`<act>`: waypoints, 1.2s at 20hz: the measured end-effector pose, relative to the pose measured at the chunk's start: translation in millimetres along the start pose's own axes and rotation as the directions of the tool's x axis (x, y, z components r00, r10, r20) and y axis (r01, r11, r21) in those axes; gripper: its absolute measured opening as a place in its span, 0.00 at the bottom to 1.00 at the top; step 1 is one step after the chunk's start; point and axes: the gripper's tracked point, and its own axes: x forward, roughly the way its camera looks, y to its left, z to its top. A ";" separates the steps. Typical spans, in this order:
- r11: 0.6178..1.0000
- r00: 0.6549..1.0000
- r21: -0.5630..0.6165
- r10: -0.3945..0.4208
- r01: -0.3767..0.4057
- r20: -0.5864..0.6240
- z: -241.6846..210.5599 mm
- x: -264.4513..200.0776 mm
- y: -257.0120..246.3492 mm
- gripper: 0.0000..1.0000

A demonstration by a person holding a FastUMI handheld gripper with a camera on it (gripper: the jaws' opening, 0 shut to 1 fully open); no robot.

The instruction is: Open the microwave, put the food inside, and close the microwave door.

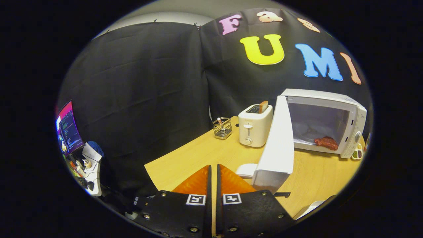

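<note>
A white microwave [343, 109] stands on the wooden table [198, 155], beyond my fingers to the right. Its door [277, 145] is swung wide open toward me, edge-on. A reddish piece of food [326, 142] lies inside the cavity near the front. My gripper [213, 172] is shut with nothing between its fingers, hovering over the table just left of the door's free edge and not touching it.
A white toaster [254, 127] with a slice of bread stands left of the microwave, a wire holder [222, 128] beside it. A white dish [246, 170] peeks from behind the door. A small tray [357, 153] sits right of the microwave. A desk with a monitor [67, 129] is far left.
</note>
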 end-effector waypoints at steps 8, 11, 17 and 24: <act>0.996 0.996 -0.023 -0.090 0.090 -0.013 -3.7 -11.8 -47.0 0.01; 0.988 0.988 -0.021 -0.152 0.152 -0.019 -1.4 -19.4 -80.2 0.01; 0.968 0.968 -0.009 -0.250 0.250 -0.016 8.1 -28.7 -142.6 0.01; 0.942 0.943 0.029 -0.334 0.334 -0.015 21.1 -24.4 -204.6 0.01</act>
